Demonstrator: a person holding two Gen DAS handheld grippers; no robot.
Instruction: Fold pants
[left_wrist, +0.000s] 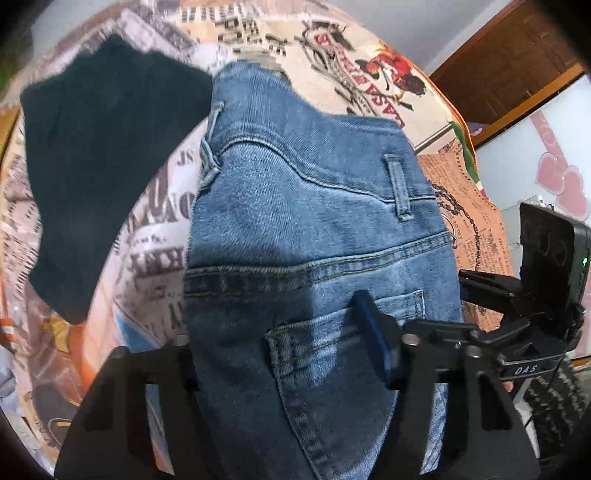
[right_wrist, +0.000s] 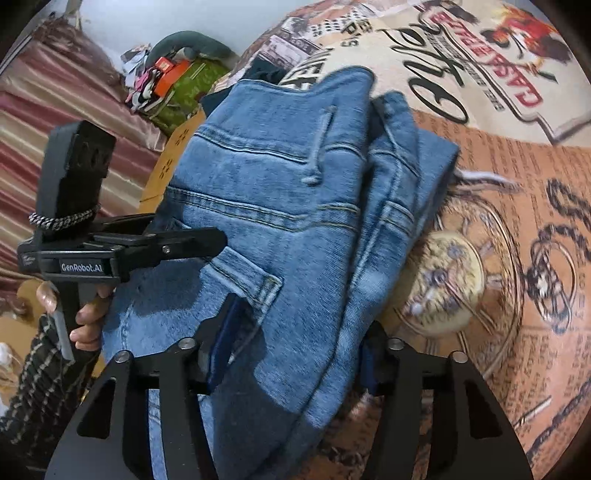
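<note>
Both tools tilt steeply down, straddling folded jeans.

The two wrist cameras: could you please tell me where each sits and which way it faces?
Left wrist: on the left gripper, angled down at the jeans; the right gripper shows at right.
Right wrist: on the right gripper, angled down at the jeans; the left gripper and hand show at left.
Shared: jeans, printed bedspread.
</note>
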